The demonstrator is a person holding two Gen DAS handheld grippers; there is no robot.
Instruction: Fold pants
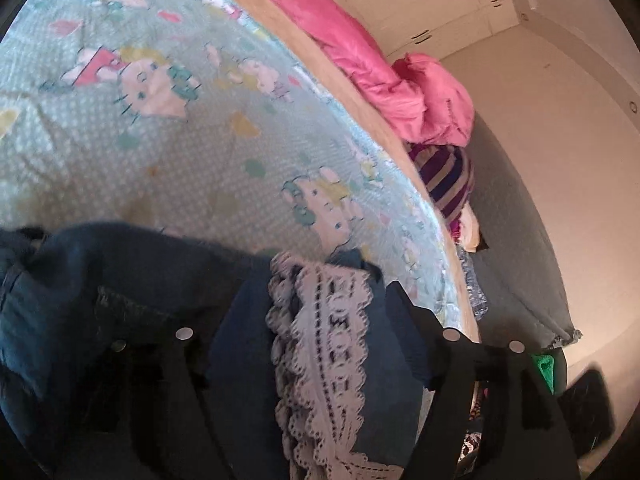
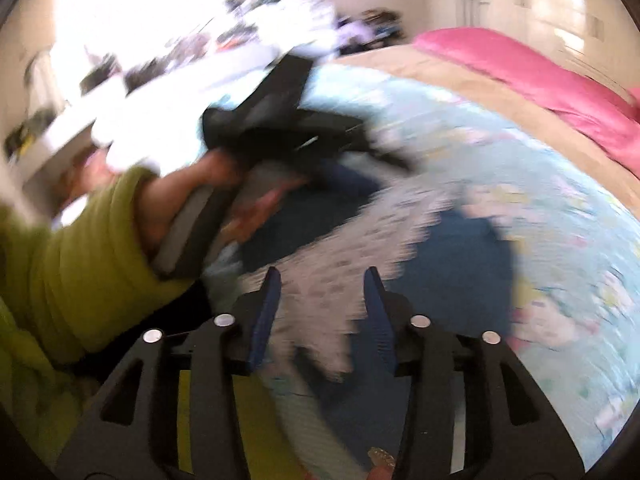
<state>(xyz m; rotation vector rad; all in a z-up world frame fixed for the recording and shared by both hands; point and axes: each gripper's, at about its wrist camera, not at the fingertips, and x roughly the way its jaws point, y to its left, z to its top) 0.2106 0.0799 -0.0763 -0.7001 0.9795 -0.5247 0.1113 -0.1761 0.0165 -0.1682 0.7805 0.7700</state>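
Pants [image 1: 132, 304], dark blue with a white lace strip [image 1: 320, 344] down the leg, lie crumpled on the pale blue cartoon-print bedsheet [image 1: 152, 128]. In the left wrist view the fabric fills the lower frame and drapes over the left gripper [image 1: 296, 320]; the near finger is mostly buried under denim, the far finger stands clear at the right. Jaws stand wide, lace and denim bunched in the gap; no pad is seen pressing on the cloth.

Right wrist view, heavily motion-blurred: right gripper [image 2: 322, 280] sits just above the lace band [image 2: 360, 232], blue-padded fingers [image 2: 268, 304] partly parted, lace lying between and just beyond them. Whether the pads touch the cloth cannot be told from the blur; no pinch is visible.

Only the right view shows the left gripper [image 2: 288, 120] from outside, a dark body held by a hand [image 2: 192, 200] in a yellow-green sleeve [image 2: 92, 248], positioned at the far end of the pants [image 2: 460, 248], well apart from the right gripper. It also shows a bright, cluttered surface beyond the bed, too blurred to read.

Only the left view shows the bed's far edge: pink duvet [image 1: 384, 80], striped purple garment [image 1: 444, 184] hanging at the side, grey floor mat [image 1: 516, 264], and white cupboard doors [image 1: 420, 0].
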